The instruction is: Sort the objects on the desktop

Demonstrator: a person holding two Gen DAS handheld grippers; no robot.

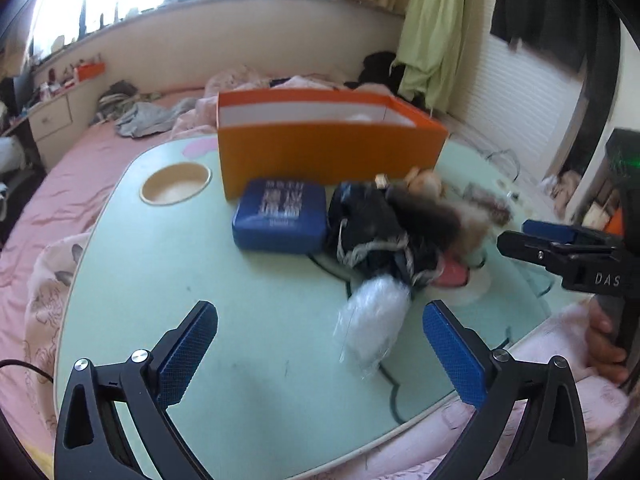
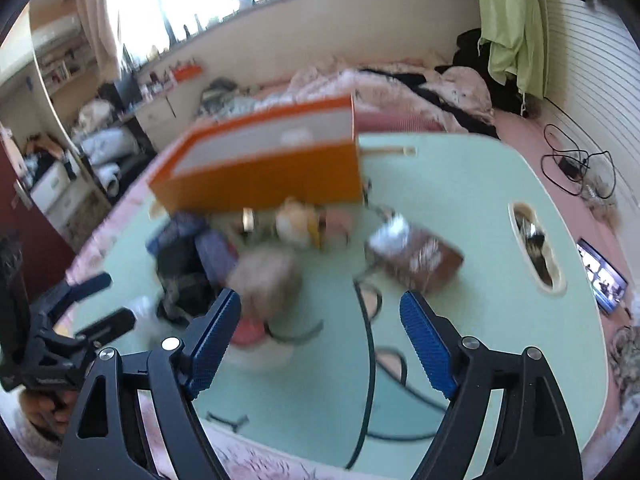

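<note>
Both your left tongs and right tongs gape empty over the green tabletop, the cluttered pile and blue tin crowding the orange box.

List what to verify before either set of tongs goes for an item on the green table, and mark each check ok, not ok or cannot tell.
1. Left tongs open, nothing between the pads: ok.
2. Right tongs open and empty: ok.
3. Orange box upright with its top open: ok.
4. Blue case lying apart from the box: cannot tell.
5. Dark bundle sharp enough to pick a grasp spot: not ok, blurred.
6. Brown packet lying free of the pile: ok.
</note>
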